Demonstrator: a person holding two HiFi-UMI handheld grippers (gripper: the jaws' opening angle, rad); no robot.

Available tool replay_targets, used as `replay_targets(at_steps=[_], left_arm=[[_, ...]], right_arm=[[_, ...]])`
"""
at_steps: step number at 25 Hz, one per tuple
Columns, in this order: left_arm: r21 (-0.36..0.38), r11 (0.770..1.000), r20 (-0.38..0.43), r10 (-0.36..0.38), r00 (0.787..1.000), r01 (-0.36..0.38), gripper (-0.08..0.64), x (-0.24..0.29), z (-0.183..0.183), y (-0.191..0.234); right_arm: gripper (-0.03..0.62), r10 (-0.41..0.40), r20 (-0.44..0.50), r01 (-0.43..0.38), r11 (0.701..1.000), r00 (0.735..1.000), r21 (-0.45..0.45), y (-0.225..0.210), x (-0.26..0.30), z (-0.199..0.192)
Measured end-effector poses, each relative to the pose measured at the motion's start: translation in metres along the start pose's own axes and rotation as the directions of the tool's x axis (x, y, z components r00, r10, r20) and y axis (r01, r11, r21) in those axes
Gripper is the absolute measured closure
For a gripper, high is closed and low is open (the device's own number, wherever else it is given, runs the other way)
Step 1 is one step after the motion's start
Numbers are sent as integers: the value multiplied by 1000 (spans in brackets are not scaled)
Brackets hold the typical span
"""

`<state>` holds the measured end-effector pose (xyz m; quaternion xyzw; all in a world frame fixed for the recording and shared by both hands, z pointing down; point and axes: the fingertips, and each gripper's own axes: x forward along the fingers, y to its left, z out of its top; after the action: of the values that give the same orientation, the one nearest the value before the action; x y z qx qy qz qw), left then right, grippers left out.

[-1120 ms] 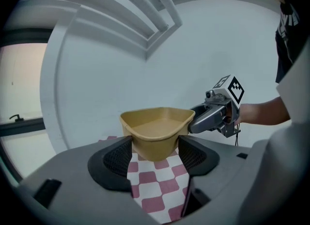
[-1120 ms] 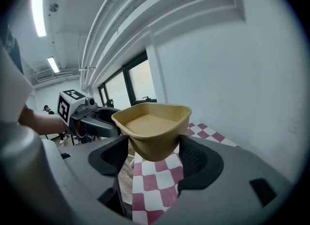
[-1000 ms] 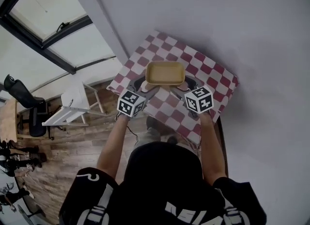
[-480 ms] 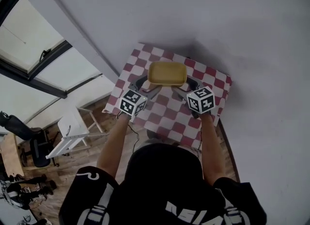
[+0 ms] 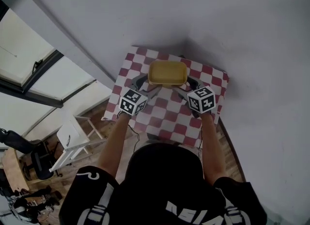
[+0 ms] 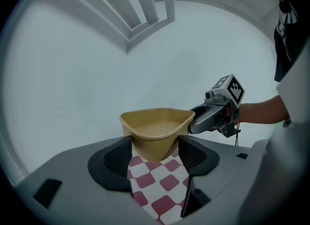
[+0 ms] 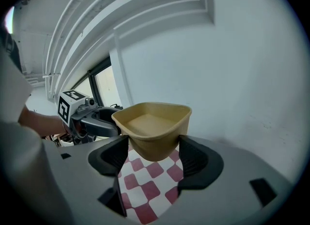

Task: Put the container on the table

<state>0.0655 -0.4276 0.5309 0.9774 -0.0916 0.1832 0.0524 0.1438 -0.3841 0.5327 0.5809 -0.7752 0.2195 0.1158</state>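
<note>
A tan, shallow plastic container [image 5: 167, 72] hangs over the table [image 5: 213, 86], which is covered in a red-and-white checked cloth, near its far edge by the wall. My left gripper [image 5: 144, 84] is shut on the container's left end and my right gripper [image 5: 186, 86] on its right end. In the left gripper view the container [image 6: 155, 128] sits clamped between the black pads [image 6: 117, 158], with the right gripper [image 6: 213, 114] holding the opposite side. The right gripper view has the container [image 7: 154, 124] between its pads [image 7: 196, 157], with checked cloth beneath. Whether the base touches the cloth I cannot tell.
A plain white wall [image 5: 203, 20] rises directly behind the table. A window [image 5: 29, 73] lies to the left. A white chair [image 5: 72, 139] stands on the wooden floor left of the table, and a dark office chair [image 5: 29, 153] is farther left.
Both grippers have carried the container farther across the checked cloth toward the wall. The person has stepped closer, so the table sits more centrally in the head view.
</note>
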Motion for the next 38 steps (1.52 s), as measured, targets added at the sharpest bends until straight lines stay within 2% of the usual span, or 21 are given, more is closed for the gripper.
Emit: replay_targets(at_steps=[13,21,26,38], left_arm=[[7,993,0,-121,993,121,242,8,-6,23],[13,984,-6,-176,984,176,242,18,-7,20],[24,983,-14,-179,984,180,242,31,-4,10],[41,990,-52,-129,990,131,248,52,-8,-19]], right_arm=[[252,-112,-16,113,993,994,45,0,17,-1],[252,-168,-23,169,984,986,63,-6,12,-7],[253,-167,-16,168,983,986,75,-18,2,-11],[253,-107,-23,108,991,994,73,-41,-19,-30]])
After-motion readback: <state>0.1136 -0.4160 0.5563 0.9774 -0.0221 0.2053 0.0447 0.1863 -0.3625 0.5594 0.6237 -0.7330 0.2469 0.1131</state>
